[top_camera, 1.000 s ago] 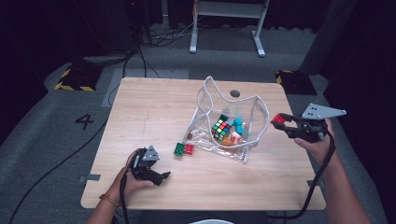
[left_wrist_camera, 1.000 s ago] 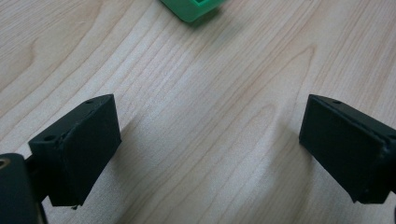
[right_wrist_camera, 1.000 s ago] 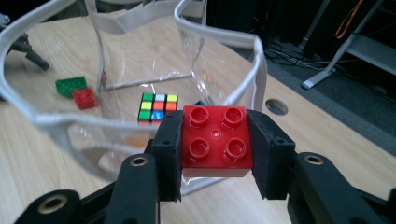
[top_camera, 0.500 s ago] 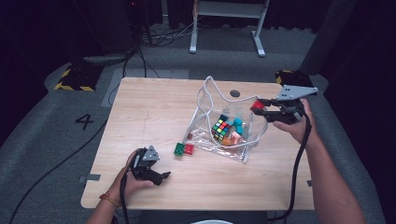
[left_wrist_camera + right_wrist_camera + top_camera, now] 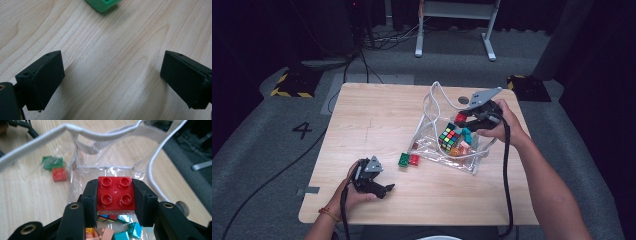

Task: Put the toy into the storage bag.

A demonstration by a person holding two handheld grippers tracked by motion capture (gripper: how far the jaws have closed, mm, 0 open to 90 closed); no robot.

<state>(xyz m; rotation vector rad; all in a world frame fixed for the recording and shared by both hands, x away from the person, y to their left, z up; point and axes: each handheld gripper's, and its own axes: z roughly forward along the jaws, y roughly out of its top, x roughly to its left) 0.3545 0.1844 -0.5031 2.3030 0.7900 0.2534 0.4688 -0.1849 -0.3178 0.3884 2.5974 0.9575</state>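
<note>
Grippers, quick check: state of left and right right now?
Left gripper: open, nothing between its jaws, over bare wooden table.
Right gripper: shut on a red four-stud plastic brick, above the clear plastic bag.

Recording lab or studio: black curtains enclosed a grey carpet with hazard tape, floor cables, number marking.
</note>
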